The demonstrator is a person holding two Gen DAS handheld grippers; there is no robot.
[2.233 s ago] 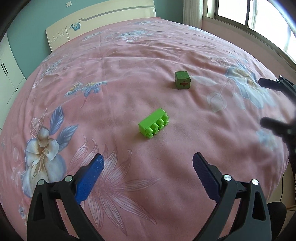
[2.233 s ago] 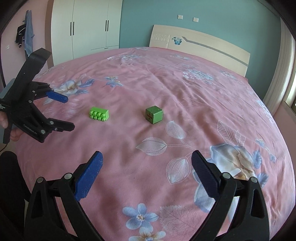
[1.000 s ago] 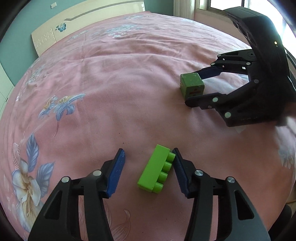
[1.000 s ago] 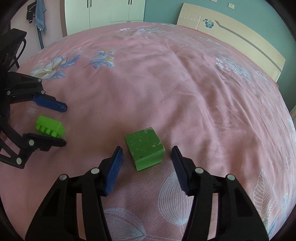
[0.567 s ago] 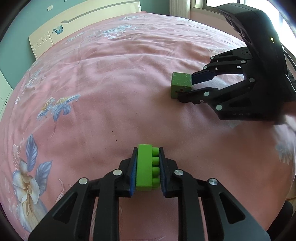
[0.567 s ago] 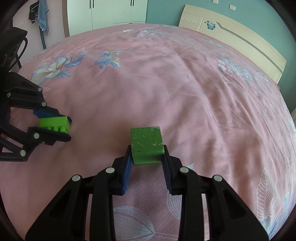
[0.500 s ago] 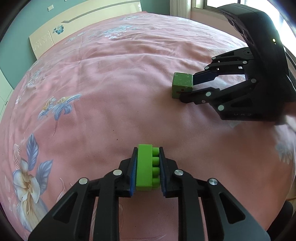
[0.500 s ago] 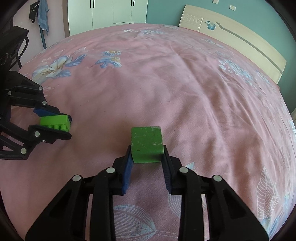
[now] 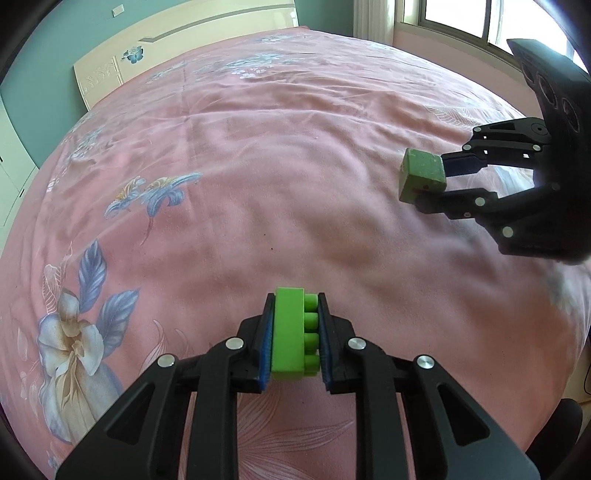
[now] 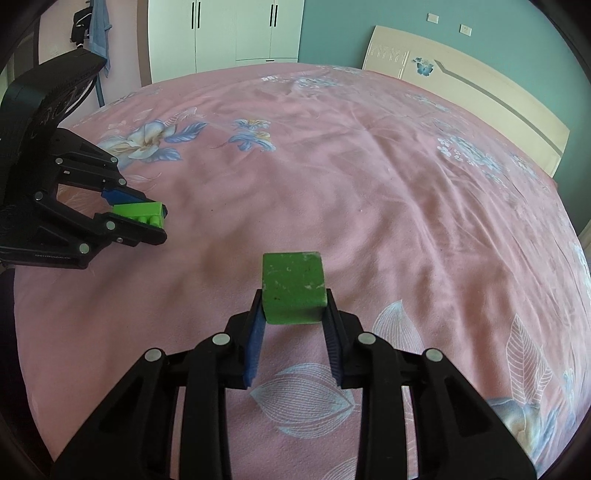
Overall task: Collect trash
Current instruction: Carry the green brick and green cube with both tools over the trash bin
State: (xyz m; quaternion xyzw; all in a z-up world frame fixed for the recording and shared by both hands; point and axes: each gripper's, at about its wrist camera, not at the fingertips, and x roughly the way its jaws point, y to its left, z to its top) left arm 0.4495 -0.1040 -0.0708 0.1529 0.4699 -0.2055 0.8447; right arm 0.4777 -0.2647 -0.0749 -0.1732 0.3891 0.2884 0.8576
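Observation:
My left gripper [image 9: 294, 334] is shut on a bright green studded brick [image 9: 291, 332], held just above the pink floral bedspread [image 9: 258, 184]. My right gripper [image 10: 293, 314] is shut on a darker green cube [image 10: 293, 286], also lifted off the bed. In the left wrist view the right gripper [image 9: 439, 181] holds the cube [image 9: 421, 177] at the far right. In the right wrist view the left gripper [image 10: 147, 218] holds the brick [image 10: 138, 212] at the left.
A cream headboard [image 9: 184, 48] stands at the far end of the bed against a teal wall. A window [image 9: 480, 18] is at the right. White wardrobes [image 10: 225, 29] stand behind the bed. The bed's edge [image 9: 554, 369] drops away at the right.
Both grippers closed on their objects about a second ago. Since then both have lifted slightly and the right gripper with the cube has moved away to the right.

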